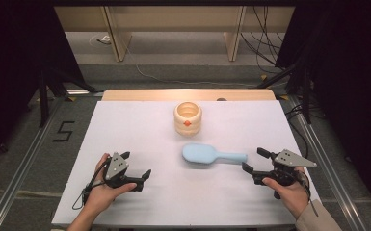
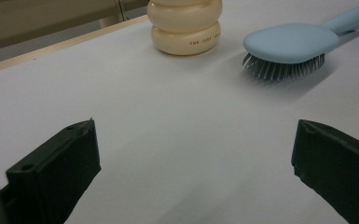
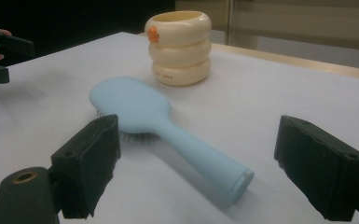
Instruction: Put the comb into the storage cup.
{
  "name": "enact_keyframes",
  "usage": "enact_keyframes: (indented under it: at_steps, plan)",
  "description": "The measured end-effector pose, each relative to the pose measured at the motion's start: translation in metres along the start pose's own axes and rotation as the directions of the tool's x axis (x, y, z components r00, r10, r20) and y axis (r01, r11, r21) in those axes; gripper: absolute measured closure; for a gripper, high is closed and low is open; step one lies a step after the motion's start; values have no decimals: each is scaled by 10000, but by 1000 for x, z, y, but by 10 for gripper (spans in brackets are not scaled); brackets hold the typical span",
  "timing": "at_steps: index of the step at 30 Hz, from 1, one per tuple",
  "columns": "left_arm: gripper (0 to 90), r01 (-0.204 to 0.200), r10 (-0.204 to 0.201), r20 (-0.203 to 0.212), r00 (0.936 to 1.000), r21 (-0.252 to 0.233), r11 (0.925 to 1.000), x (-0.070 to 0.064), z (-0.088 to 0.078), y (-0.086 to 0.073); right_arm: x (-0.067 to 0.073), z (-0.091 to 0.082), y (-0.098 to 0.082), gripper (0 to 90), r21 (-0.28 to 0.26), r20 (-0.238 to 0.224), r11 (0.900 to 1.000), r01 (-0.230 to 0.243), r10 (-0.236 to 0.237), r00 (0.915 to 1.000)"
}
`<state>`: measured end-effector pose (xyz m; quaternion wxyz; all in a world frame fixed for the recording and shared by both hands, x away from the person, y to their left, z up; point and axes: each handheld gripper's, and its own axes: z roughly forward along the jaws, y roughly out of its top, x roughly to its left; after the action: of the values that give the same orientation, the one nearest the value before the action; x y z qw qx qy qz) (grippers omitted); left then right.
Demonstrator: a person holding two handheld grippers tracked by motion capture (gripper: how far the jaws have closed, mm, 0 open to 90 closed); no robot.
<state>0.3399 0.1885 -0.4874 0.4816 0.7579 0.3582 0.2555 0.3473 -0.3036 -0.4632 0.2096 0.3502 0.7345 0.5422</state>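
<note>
In the high view the white surface [image 1: 139, 139] fills the middle of the frame, its far edge a pale wooden strip at the top and its near edge along the bottom; the light blue hairbrush [image 1: 213, 155] lies at centre, handle toward the right, with the cream ribbed cup [image 1: 188, 118] just above it and apart from it. The left tongs [image 1: 138, 166], lower left, and the right tongs [image 1: 257, 160], lower right, both stand open and empty, bare surface between them. The left gripper view shows the hairbrush [image 2: 289, 44] bristles-down at upper right, the cup [image 2: 185, 28] at top centre, and open room ahead of the spread jaws. The right gripper view has the hairbrush [image 3: 163, 126] handle end lying between its jaws, untouched, with the cup's [image 3: 179, 46] orange mark showing.
</note>
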Motion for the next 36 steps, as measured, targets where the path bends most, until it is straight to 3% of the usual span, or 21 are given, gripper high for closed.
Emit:
enact_keyframes:
  at_steps: [11, 15, 18, 21, 23, 25, 28, 31, 36]
  plan:
    - [5, 9, -9, -20, 10000, -22, 10000, -1, 0, 0, -1, 0, 2, 151, -19, 49, 10000, 4, -4, 10000]
    - [7, 23, -23, -32, 10000, -12, 10000, -1, 0, 0, -2, 3, 3, 159, -276, -26, 9988, -400, 400, 9992]
    - [7, 22, -22, -35, 10000, -11, 10000, -1, 0, 0, -2, 4, 5, 189, -333, 137, 9986, -412, 417, 9990]
    - [9, 26, -26, -32, 10000, 29, 10000, -1, 1, 0, -5, 5, 11, 300, -499, 528, 9985, -235, 261, 9983]
    - [9, 20, -20, -31, 10000, 23, 10000, -2, 1, 0, -8, 6, 15, 432, -497, 846, 9983, -316, 357, 9958]
    - [10, 13, -13, -26, 10000, 7, 10000, -2, 1, 0, -14, 8, 18, 557, -607, 685, 9961, -637, 678, 9953]
    - [13, 30, -30, -30, 10000, 5, 10000, -2, 1, 0, -20, 11, 22, 760, -134, 810, 9972, -734, 742, 9939]
    - [13, 9, -9, -7, 10000, 1, 10000, -2, 2, 0, -24, 17, 29, 894, 457, 905, 9970, -617, 574, 9942]
    - [16, 32, -32, -15, 10000, -1, 10000, -2, 2, 0, -31, 38, 40, 900, 1646, 906, 9854, -438, 291, 9955]
